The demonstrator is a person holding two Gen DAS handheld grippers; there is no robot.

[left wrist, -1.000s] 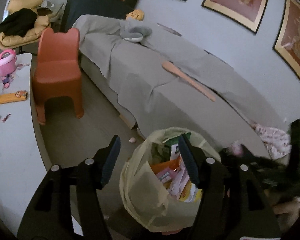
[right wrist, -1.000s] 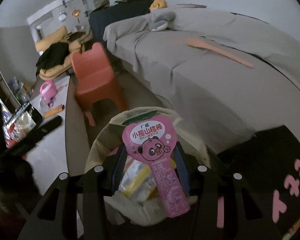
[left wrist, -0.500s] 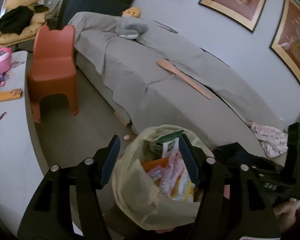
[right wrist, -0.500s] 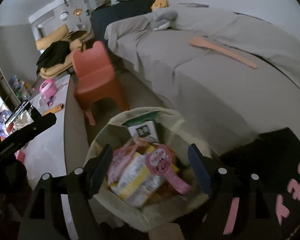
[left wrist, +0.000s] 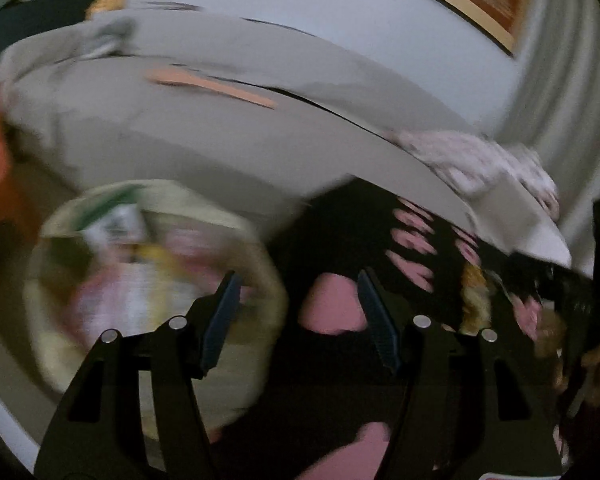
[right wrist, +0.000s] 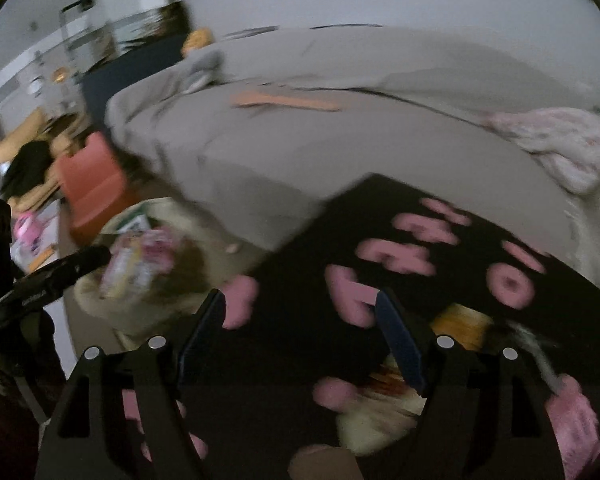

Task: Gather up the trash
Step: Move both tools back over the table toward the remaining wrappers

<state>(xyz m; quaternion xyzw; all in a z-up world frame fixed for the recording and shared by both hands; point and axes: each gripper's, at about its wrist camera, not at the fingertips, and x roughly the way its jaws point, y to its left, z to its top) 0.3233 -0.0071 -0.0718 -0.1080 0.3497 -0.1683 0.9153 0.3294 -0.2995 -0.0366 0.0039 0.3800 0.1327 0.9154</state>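
Both claws apparently empty beside trash bag (left wrist: 60, 320)

Left tongs (left wrist: 298, 294) angled downward, jaws parted with nothing between the pads, right tongs (right wrist: 300, 312) also tilted down, jaws spread wide and empty, both views blurred, left tongs' black body (right wrist: 44, 280) visible from the right wrist view
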